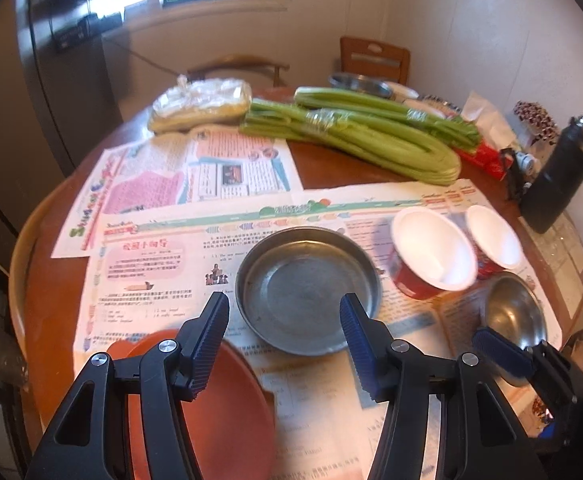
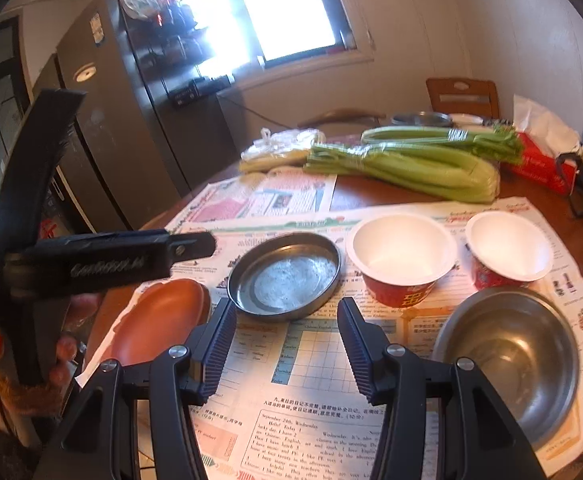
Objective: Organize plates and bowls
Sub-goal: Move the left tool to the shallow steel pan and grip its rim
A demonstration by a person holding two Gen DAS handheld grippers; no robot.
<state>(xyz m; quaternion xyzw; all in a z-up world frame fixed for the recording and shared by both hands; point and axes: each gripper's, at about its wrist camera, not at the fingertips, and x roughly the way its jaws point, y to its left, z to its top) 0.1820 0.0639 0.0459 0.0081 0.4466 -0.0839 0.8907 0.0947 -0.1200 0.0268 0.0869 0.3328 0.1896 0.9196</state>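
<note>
I hold both tools over the round wooden worktop [image 2: 431, 194], which is spread with printed newspaper sheets [image 2: 323, 360], presumably to protect the wood while the dishes are sorted.

I take the shallow round grey metal plate [image 1: 307, 288] as my landmark. It lies flat on the paper at the centre. The flat round terracotta-brown plate [image 1: 211, 408] lies just left of it, at the worktop's near edge. Two red paper bowls with white insides [image 2: 401, 258] [image 2: 505, 250] stand upright to its right, side by side, apart from each other. The deep stainless steel bowl [image 2: 511, 356] sits nearer me than those bowls, right of the metal plate. All the dishes are laid out singly, none stacked, so I judge the sorting has not started.

The left gripper [image 1: 285, 316] hangs above the metal plate's near rim, jaws released and empty, one to each side of that rim, which suggests a pick there. The right gripper [image 2: 287, 320] hovers over bare paper just before the metal plate, jaws also parted and grasping nothing.

The bundled green celery stalks [image 1: 363, 136] lie well behind the plate, outside the working area.
</note>
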